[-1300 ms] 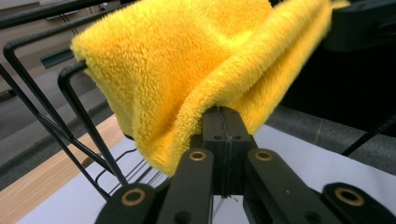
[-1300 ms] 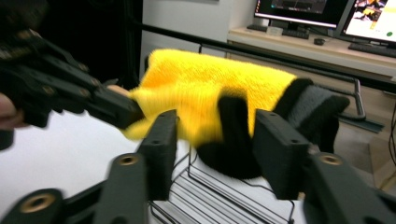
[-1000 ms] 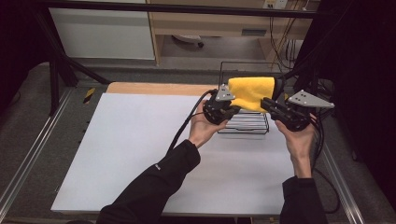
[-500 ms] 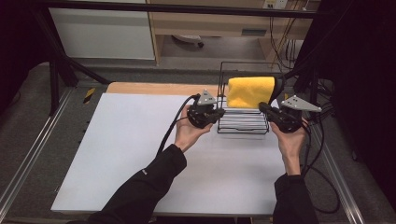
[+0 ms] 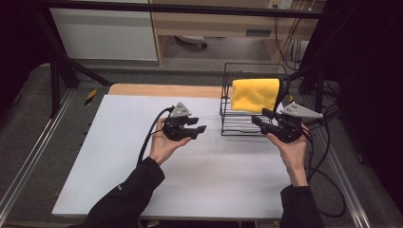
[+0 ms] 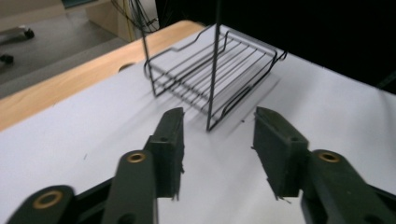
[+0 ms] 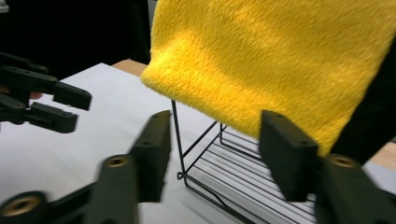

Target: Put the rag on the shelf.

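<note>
A yellow fluffy cloth (image 5: 254, 94) hangs over the top of a black wire rack (image 5: 237, 126) at the table's back right. My left gripper (image 5: 197, 129) hovers left of the rack and points at it; its jaws have just been opening and nothing is between them. In the left gripper view the left gripper (image 6: 219, 116) faces the rack (image 6: 210, 70) a short way off. My right gripper (image 5: 259, 116) is at the rack's right front corner, just below the cloth; its jaws have just been opening and hold nothing. The right gripper view shows the right gripper (image 7: 217, 119) before the cloth (image 7: 280, 56).
The white table top (image 5: 119, 156) stretches wide to the left and front of the rack. A wooden strip (image 5: 161, 90) runs along the back edge. Cables trail from both grippers. Metal rails flank the table.
Both grippers have come away from the cloth on the rack and their jaws stand apart now. The left hand moved left and down toward the table; the right hand sank slightly.
</note>
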`<state>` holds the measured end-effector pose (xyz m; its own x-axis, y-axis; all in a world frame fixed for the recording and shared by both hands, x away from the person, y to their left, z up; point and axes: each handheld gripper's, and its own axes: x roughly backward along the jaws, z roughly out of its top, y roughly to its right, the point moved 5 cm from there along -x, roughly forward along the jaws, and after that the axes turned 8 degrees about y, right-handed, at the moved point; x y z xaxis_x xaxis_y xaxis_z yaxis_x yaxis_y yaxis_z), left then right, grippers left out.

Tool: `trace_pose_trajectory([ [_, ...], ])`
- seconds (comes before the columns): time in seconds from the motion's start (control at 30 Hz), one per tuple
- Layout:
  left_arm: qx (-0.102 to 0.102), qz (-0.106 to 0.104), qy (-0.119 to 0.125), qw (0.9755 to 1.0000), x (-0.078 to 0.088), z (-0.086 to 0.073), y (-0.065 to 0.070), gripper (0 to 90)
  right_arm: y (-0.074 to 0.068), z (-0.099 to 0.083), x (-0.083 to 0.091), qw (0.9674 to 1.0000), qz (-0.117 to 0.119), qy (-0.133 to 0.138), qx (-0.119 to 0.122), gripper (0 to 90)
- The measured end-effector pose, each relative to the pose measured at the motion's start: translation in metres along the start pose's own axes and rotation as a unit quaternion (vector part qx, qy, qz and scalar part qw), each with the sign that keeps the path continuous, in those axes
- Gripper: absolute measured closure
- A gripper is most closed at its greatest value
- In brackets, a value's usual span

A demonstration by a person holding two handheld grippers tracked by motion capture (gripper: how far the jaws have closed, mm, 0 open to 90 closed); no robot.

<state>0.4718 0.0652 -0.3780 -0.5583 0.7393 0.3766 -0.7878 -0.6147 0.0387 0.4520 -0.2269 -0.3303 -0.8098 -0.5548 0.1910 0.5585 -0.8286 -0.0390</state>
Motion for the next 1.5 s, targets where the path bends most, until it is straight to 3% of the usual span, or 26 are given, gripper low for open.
trace_pose_trajectory([
  [0.4,0.018,0.049,-0.036,0.9980,0.067,-0.065,-0.036,21.4,-0.015,-0.025,0.002,0.9991,0.019,-0.032,-0.021,15.8],
  [0.63,0.038,0.077,-0.034,0.9958,0.096,-0.096,-0.048,8.7,-0.023,-0.051,-0.002,0.9972,0.041,-0.055,-0.027,7.0],
  [0.97,0.055,0.087,-0.044,0.9937,0.121,-0.135,-0.056,6.8,-0.030,-0.102,0.001,0.9927,0.065,-0.091,-0.044,3.6],
  [1.13,0.057,0.090,-0.039,0.9936,0.132,-0.142,-0.058,6.8,-0.026,-0.123,0.010,0.9908,0.066,-0.108,-0.048,1.3],
  [1.5,0.049,0.084,-0.045,0.9943,0.143,-0.158,-0.053,6.9,-0.018,-0.150,0.028,0.9887,0.065,-0.128,-0.043,0.6],
])
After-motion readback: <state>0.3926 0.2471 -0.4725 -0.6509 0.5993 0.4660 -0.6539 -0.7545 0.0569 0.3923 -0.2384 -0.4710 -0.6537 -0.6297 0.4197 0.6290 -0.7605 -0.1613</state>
